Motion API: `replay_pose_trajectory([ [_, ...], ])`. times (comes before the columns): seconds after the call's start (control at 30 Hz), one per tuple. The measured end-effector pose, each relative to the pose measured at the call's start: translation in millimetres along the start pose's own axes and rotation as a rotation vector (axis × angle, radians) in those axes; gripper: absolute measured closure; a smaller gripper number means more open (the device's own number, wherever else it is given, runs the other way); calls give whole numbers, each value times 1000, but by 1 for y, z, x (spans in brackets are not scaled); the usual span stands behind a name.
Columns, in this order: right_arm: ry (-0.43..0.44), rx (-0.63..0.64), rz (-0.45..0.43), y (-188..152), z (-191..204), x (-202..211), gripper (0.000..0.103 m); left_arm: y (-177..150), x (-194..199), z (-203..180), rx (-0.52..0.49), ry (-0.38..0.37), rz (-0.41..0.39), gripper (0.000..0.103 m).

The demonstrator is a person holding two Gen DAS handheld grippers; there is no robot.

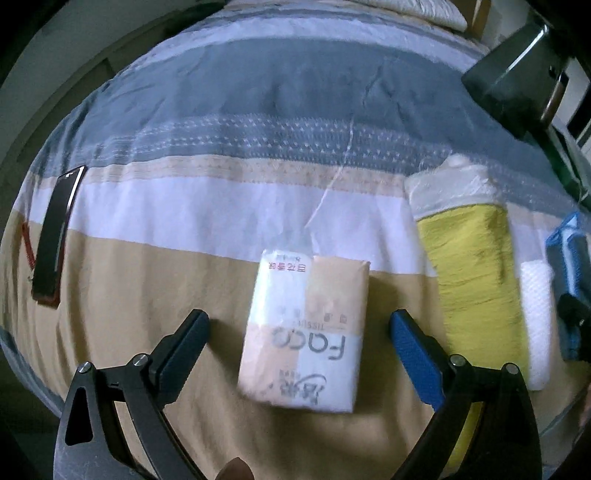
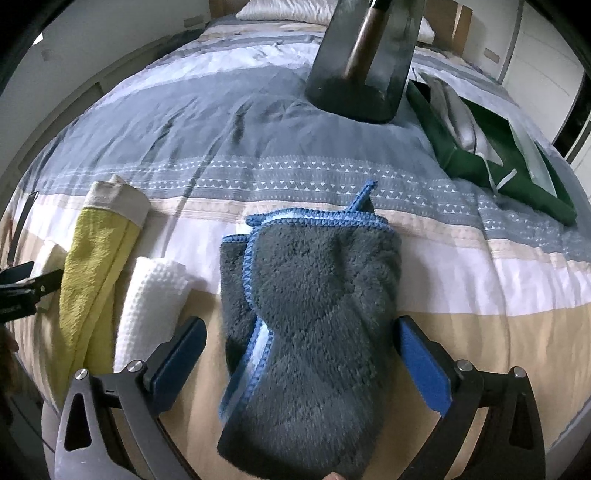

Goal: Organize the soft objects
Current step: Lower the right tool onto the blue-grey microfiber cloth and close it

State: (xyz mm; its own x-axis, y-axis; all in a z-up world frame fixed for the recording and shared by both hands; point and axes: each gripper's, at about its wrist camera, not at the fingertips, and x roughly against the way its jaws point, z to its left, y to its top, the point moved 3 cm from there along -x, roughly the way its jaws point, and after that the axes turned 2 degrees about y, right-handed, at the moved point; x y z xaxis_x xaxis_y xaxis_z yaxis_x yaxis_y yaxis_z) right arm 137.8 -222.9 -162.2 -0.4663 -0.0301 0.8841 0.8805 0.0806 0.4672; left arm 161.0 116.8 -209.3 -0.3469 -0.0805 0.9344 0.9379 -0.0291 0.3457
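A tissue pack [image 1: 303, 332] in peach and white wrap lies flat on the striped bed cover [image 1: 258, 110]. My left gripper [image 1: 299, 317] hangs over it, open, one finger on each side, pads clear of the pack. A fluffy grey towel with blue edging [image 2: 317, 314] lies folded under my right gripper [image 2: 300, 323]. That gripper is open and straddles the towel, the right pad close to its edge. Between the two lie a rolled yellow towel [image 2: 96, 266] and a white waffle cloth [image 2: 151, 306]; both also show in the left wrist view, yellow towel [image 1: 476, 273], waffle cloth [image 1: 535, 306].
A dark phone [image 1: 55, 229] lies at the left edge of the bed. A green bag [image 2: 491, 155] holding pale items sits at the far right. A black stand base [image 2: 365, 66] rests on the cover further back. A pillow [image 2: 288, 9] is at the head.
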Motion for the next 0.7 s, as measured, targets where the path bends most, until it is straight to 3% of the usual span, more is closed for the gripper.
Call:
replay_pose_trajectory([
  [0.5, -29, -10, 45, 3, 1, -31, 1, 12, -19, -9, -55, 14, -1, 7],
  [0.7, -35, -7, 45, 4, 0, -34, 10, 10, -19, -7, -57, 15, -5, 7],
])
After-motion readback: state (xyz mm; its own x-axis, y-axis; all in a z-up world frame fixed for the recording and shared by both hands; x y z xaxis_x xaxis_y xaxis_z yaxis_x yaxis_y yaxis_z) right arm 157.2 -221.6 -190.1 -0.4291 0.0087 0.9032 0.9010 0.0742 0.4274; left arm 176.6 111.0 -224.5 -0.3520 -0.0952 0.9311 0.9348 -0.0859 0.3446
